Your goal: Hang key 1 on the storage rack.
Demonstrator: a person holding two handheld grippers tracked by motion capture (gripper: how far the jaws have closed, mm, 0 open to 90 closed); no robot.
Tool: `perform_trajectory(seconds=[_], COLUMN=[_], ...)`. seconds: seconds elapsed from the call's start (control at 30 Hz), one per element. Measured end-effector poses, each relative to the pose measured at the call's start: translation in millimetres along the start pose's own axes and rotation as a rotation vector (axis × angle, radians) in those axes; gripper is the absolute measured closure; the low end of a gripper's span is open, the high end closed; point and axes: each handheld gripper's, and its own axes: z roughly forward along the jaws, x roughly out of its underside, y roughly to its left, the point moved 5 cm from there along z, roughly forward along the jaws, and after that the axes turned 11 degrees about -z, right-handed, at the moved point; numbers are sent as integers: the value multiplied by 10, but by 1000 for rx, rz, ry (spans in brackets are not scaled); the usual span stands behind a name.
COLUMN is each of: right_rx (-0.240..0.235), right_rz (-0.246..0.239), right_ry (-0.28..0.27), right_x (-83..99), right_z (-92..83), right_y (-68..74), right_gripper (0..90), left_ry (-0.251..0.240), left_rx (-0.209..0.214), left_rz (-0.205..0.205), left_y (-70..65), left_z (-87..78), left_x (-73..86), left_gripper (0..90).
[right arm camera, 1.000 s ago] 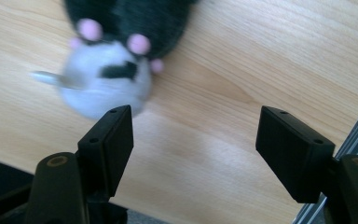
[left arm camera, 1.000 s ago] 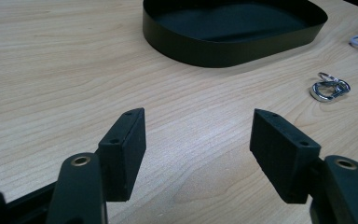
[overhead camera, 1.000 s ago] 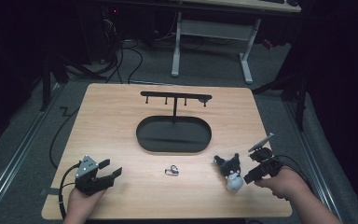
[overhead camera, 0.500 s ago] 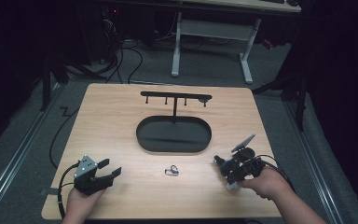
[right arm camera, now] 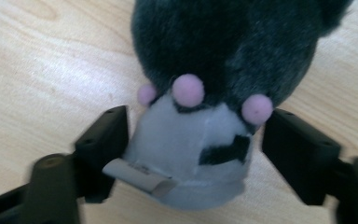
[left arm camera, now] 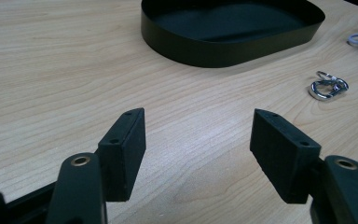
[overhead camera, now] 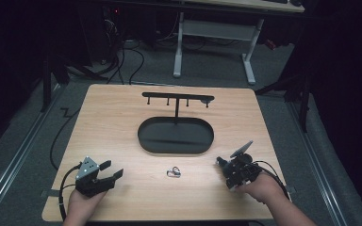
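A plush toy, dark grey on top and white below with pink dots and a paper tag, lies on the wooden table at the front right. My right gripper is open with one jaw on each side of the toy's white part; the left jaw touches it. From above, the right gripper covers most of the toy. My left gripper rests open at the front left, and nothing lies between the jaws of that left gripper.
A small metal clasp lies between the two grippers, the same clasp sitting ahead and right of the left jaws. Behind it stands a black oval tray with a hook rack on a post. The table's front edge is close to both hands.
My right gripper has moved left and forward from the table's right edge to the plush toy, and its jaws now straddle it. The left gripper has stayed still.
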Motion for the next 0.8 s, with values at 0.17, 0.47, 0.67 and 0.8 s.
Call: perform_trajectory(seconds=[0.17,0.47,0.67,0.8], right_rx=[-24,-5,-12,-15], right_rz=[24,-1,-26,-36], right_ry=[1,-22,-42,-44], right_x=[7,-25,-56,-83], right_z=[26,-87,-231,-358], right_y=[-10,-12,1,32], right_gripper=[366,466,467,466], left_ry=[4,0,-1,-3], left_rx=[1,0,0,1], left_rz=[3,1,2,1], left_y=[4,12,8,7], left_z=[10,8,1,-5], left_x=[6,2,0,-3], left_gripper=[367,367,367,367])
